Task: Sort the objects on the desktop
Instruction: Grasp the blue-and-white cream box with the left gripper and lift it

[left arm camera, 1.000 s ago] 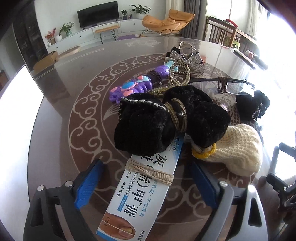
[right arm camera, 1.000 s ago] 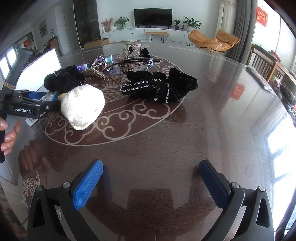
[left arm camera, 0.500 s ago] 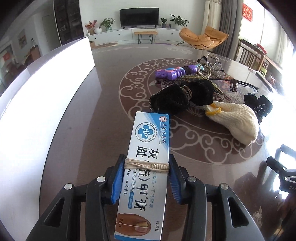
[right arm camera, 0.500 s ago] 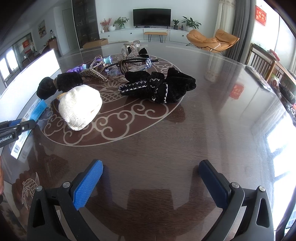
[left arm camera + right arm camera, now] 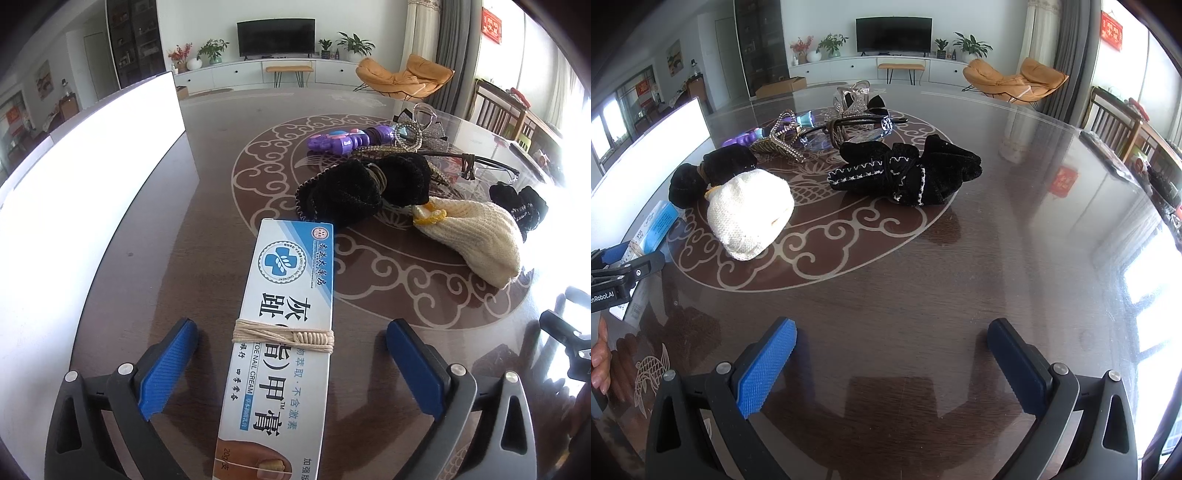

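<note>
Dragged out from under the black pouch since a second ago, the nail-cream box now lies flat on the near left part of the table, clear of the pile. Its long axis runs near to far, straight between the pads of the left gripper, whose jaws have just been opening and now stand wide, touching neither long side of the box. A cord band wraps the box just where the pads sit. To the left stands a white panel. Beyond the box, right of its far end, rest the black pouch and the cream knitted pouch, with the purple toy farther still. The right gripper is also spread wide with nothing in it, over bare table, well apart from the box; the embroidered black pouch lies far ahead of it. Judging from this, the left hand is much the nearer to the box and need only back away to leave it.
</note>
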`<state>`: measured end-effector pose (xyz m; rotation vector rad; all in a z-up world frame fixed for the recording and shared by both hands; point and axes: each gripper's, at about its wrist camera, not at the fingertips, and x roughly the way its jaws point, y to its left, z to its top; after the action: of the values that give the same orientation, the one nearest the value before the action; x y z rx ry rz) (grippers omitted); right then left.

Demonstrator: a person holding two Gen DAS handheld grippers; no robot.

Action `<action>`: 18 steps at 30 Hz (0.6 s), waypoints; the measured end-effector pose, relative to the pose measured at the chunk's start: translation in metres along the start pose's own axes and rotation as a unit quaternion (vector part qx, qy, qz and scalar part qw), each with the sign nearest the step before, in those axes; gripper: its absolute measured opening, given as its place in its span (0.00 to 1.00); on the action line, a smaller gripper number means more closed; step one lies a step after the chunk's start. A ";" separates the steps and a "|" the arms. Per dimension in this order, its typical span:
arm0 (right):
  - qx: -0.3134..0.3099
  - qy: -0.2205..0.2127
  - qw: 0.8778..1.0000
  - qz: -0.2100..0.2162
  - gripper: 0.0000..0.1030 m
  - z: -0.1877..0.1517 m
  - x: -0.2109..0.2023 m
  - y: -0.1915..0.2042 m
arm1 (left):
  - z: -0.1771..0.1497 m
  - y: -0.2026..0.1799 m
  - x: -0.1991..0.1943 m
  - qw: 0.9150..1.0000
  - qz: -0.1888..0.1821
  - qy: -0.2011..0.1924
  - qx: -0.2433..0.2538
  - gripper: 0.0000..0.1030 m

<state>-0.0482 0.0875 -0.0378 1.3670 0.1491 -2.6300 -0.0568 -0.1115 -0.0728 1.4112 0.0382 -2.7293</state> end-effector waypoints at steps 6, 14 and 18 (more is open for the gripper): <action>0.000 0.000 1.000 0.000 1.00 0.000 0.000 0.000 | -0.001 0.000 0.000 1.000 0.000 -0.001 0.000 1.00; 0.000 0.000 1.000 0.000 1.00 0.000 0.000 0.000 | -0.002 -0.001 -0.001 1.000 0.001 -0.001 -0.001 1.00; 0.000 0.000 1.000 0.000 1.00 0.000 0.000 0.000 | -0.002 -0.001 -0.001 1.000 0.001 -0.002 -0.001 1.00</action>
<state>-0.0484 0.0872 -0.0379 1.3677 0.1500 -2.6293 -0.0545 -0.1107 -0.0734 1.4050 0.0394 -2.7290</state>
